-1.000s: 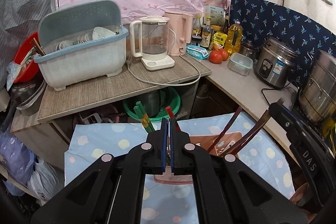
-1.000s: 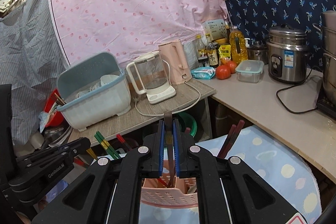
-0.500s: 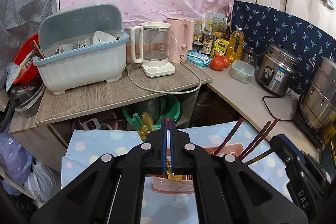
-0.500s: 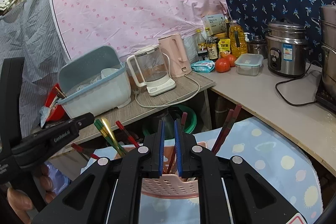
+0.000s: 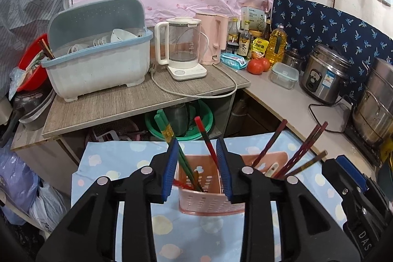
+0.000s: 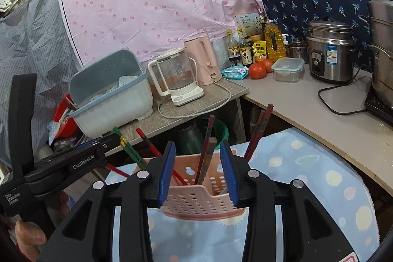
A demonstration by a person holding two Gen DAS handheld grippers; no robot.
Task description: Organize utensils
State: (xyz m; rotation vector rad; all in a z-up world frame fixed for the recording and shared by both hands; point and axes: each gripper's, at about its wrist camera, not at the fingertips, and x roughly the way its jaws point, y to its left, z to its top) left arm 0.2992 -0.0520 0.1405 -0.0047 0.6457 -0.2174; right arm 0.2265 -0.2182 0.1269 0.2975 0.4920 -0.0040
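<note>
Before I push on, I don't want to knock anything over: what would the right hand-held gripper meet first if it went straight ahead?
The right hand-held gripper, jaws opening, points into the pink utensil basket. It would likely meet the dark chopsticks standing between its blue pads first, then the basket; depth is hard to judge.

1. Left gripper [image 5: 197,170]: black plastic linkage arms, round silver rivets, blue ribbed pads [image 5: 170,170]; white "GenRobot.AI" lettering along its side.
2. Right gripper [image 6: 197,170]: the same black build and blue pads [image 6: 228,171]; white "DAS" marking.
</note>
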